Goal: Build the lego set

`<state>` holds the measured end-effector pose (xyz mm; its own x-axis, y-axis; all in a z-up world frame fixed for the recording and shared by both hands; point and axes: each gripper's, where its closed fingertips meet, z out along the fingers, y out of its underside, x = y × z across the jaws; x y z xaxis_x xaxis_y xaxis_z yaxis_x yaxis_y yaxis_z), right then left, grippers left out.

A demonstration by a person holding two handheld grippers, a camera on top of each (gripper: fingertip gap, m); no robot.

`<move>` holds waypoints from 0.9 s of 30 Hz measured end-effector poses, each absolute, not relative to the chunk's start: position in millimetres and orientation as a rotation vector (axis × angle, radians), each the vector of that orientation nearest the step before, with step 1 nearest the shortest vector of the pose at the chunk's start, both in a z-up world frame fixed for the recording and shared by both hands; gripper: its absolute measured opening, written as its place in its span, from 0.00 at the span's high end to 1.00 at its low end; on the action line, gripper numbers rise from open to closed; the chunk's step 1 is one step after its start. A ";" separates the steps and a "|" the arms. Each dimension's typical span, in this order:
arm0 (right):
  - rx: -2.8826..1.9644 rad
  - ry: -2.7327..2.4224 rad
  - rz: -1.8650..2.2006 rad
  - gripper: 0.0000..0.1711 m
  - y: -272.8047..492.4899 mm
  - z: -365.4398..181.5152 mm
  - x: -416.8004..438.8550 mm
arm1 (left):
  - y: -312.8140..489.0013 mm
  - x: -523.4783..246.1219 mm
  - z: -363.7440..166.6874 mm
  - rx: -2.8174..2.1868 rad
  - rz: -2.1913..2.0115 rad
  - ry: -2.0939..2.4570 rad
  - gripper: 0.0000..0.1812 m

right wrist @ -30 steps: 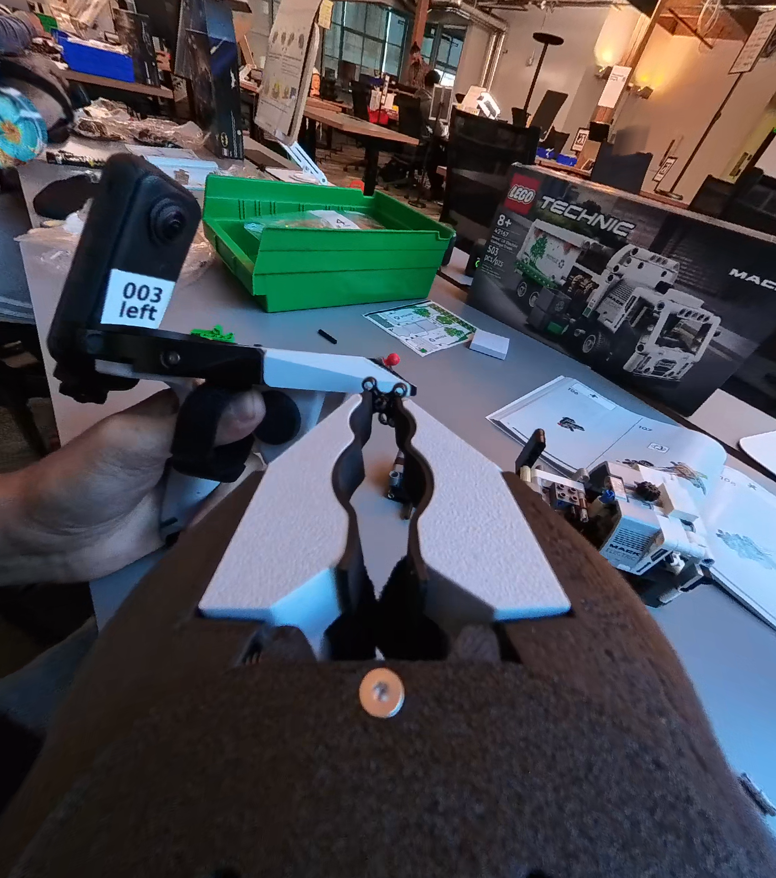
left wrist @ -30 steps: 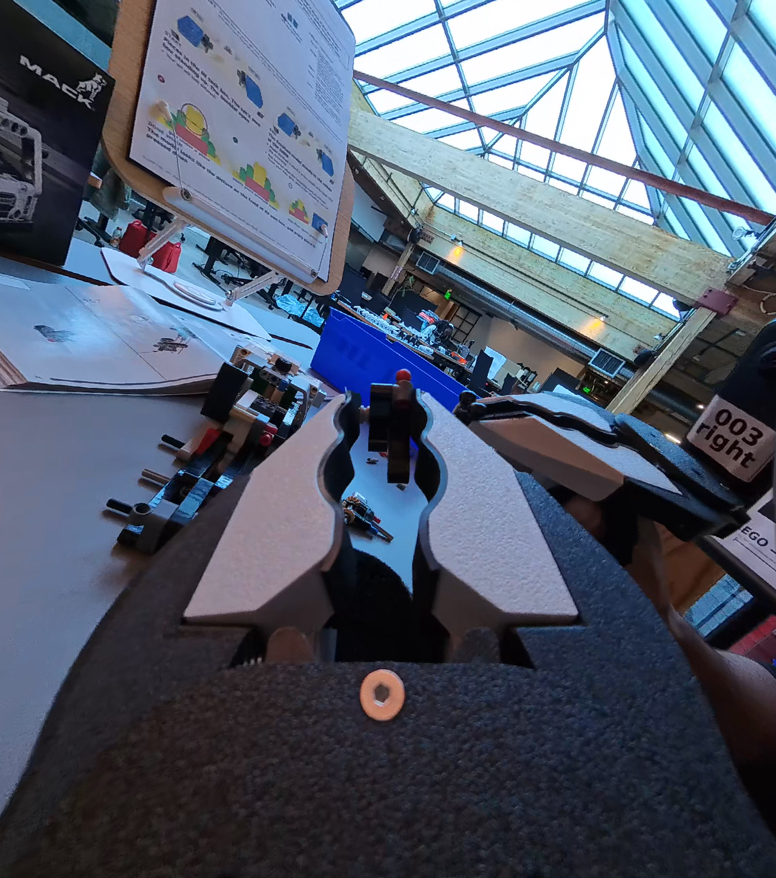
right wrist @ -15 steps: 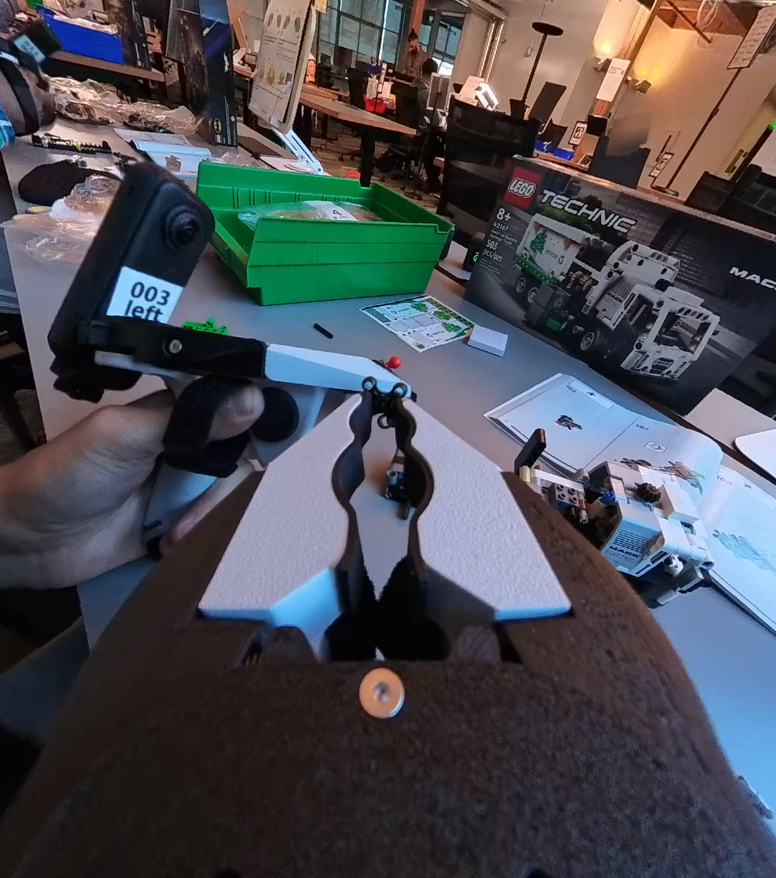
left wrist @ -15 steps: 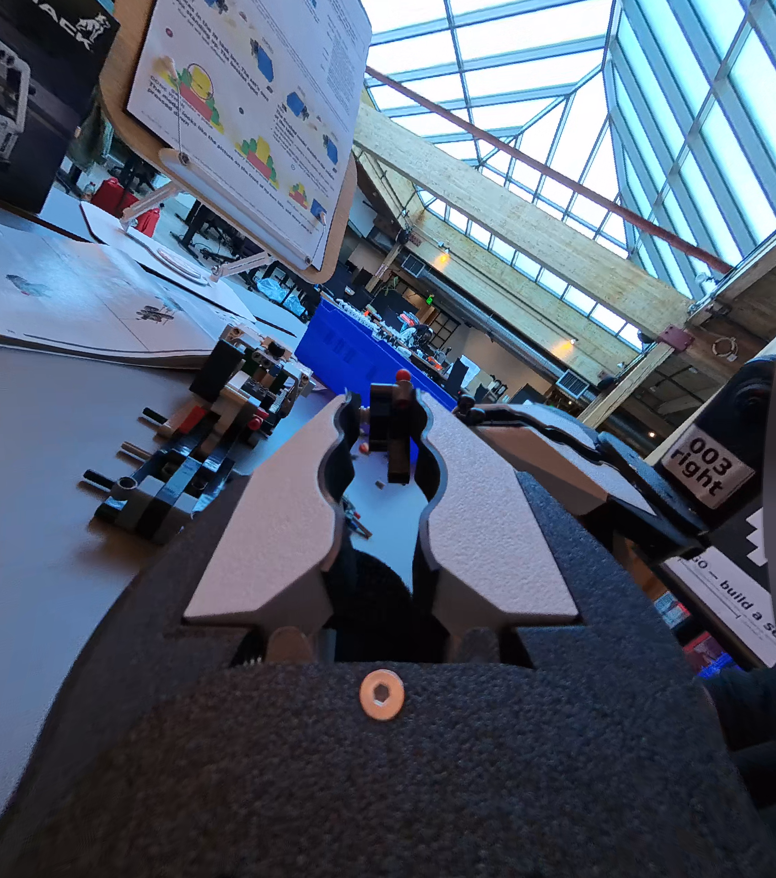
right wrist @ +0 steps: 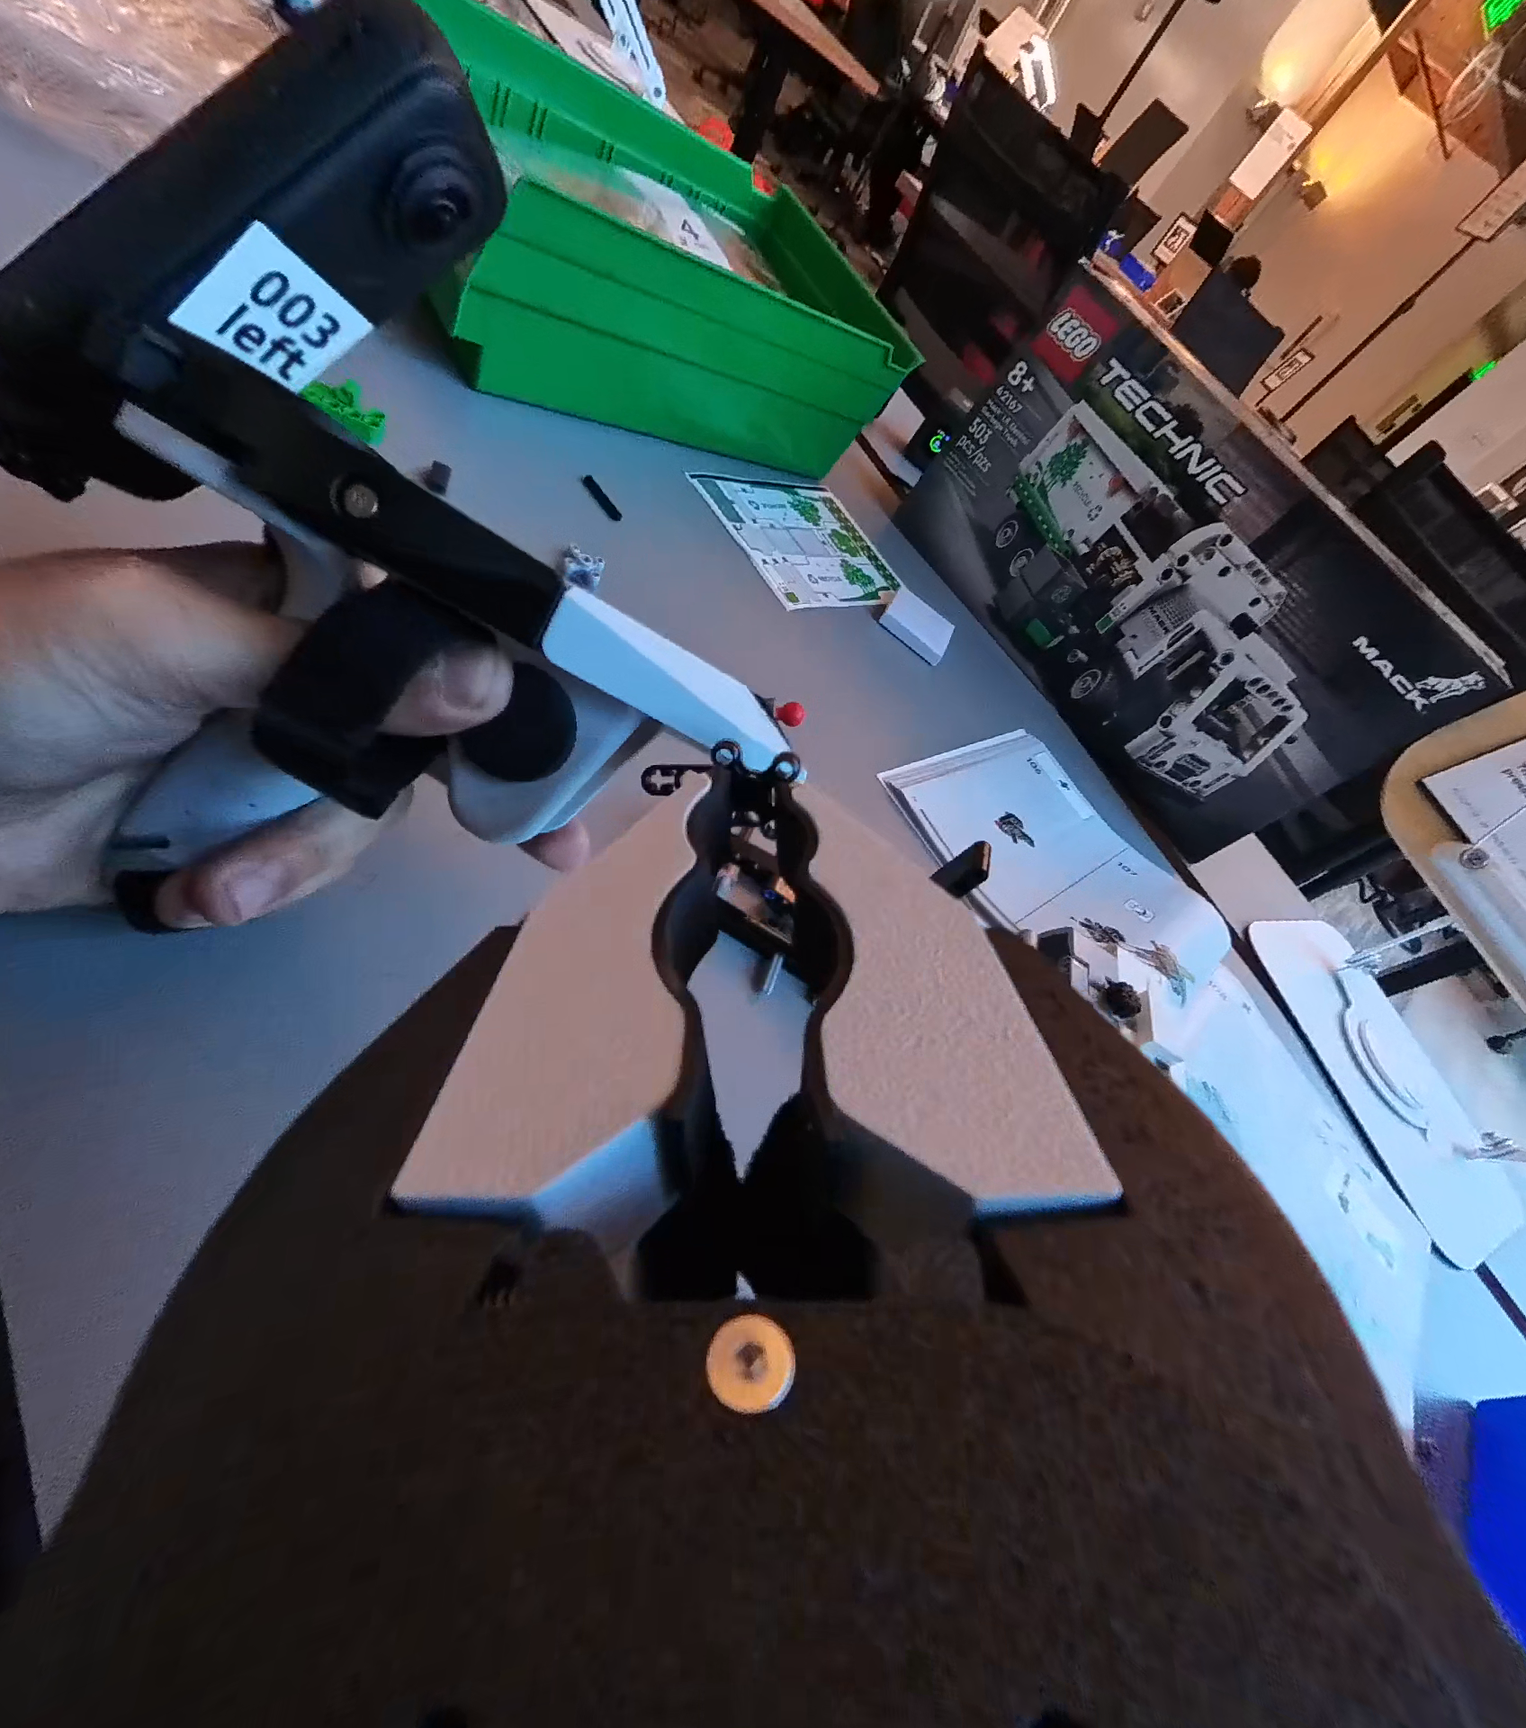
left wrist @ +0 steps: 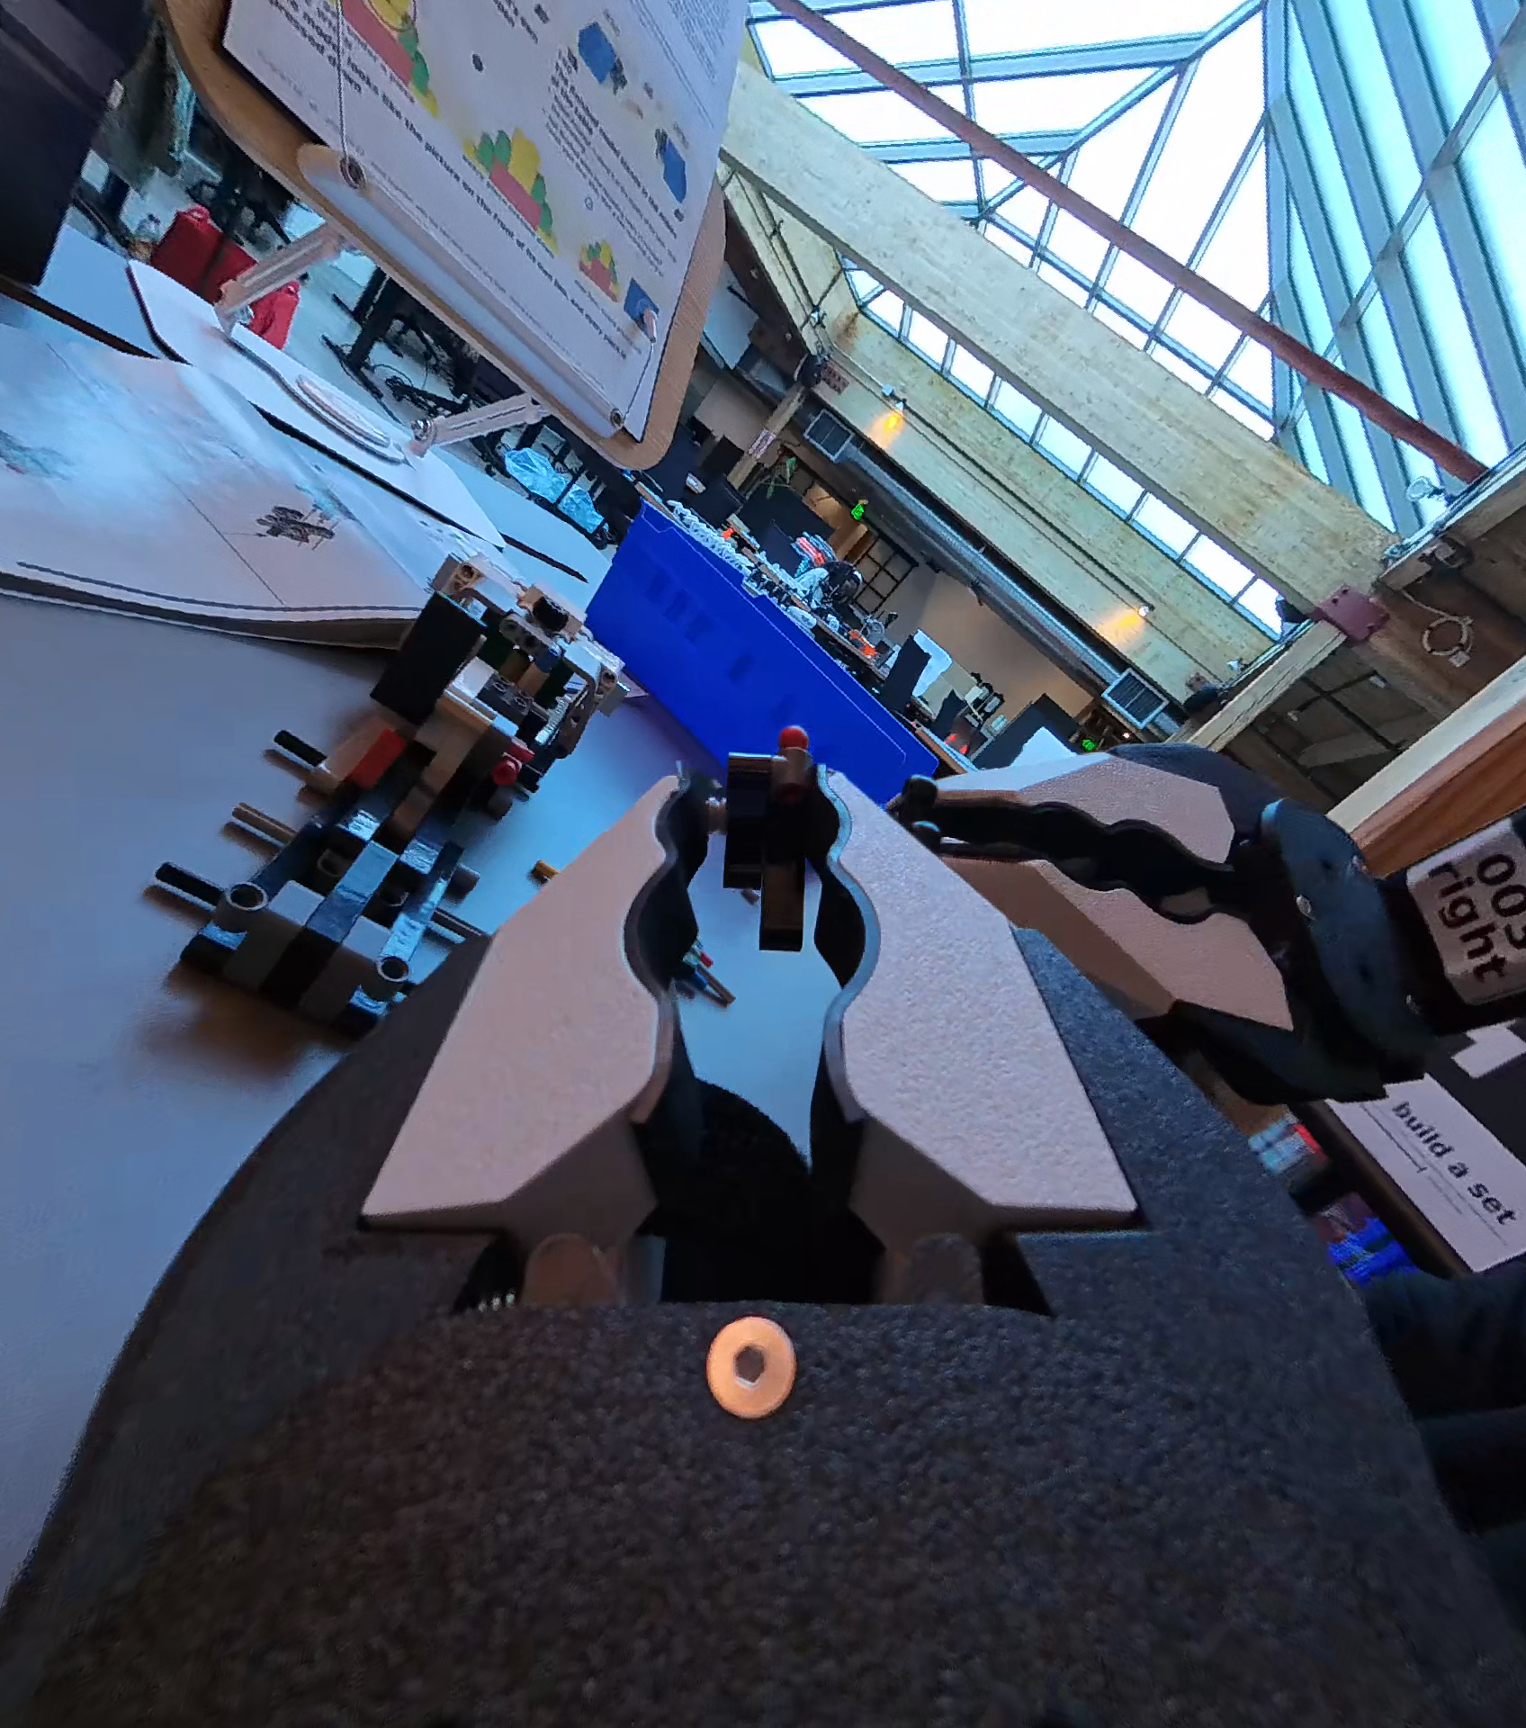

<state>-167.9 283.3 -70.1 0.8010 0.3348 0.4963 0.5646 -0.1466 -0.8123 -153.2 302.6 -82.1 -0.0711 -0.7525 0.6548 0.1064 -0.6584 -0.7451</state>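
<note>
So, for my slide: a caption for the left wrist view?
Left tool grips a small black piece as the right tool meets it above the table.

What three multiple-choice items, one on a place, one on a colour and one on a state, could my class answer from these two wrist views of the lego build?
1. Where does the green bin stand?
A. On the grey table, beyond the left gripper
B. On the floor
C. On top of the lego box

2. What colour is the small knob on the black lego piece held by the left gripper?
A. Yellow
B. Red
C. White

3. How does the left gripper stand?
A. Wide open and empty
B. Lying on the table
C. Shut on the black lego piece

Key: 1 A, the right wrist view shows the bin on the tabletop behind that gripper. 2 B, a red knob tops the piece in both views. 3 C, the left wrist view shows its fingertips clamped on the piece, in the air.
</note>
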 end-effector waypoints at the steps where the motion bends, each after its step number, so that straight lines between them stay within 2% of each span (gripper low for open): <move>1: -1.754 -0.699 -0.228 0.95 283.2 -69.9 -168.5 | 302.7 -153.8 -81.8 -1.587 -1.782 0.713 0.90; 9: -1.717 -0.665 -0.165 0.96 278.5 -74.2 -164.8 | 299.2 -154.4 -78.4 -1.483 -1.402 0.879 0.90; 24: -1.582 -0.675 -0.132 0.95 270.0 -67.1 -164.9 | 285.8 -151.6 -72.1 -1.426 -1.592 0.916 0.89; 27: -1.533 -0.665 -0.162 0.95 267.2 -66.5 -162.5 | 283.7 -152.3 -70.6 -1.409 -1.606 0.936 0.86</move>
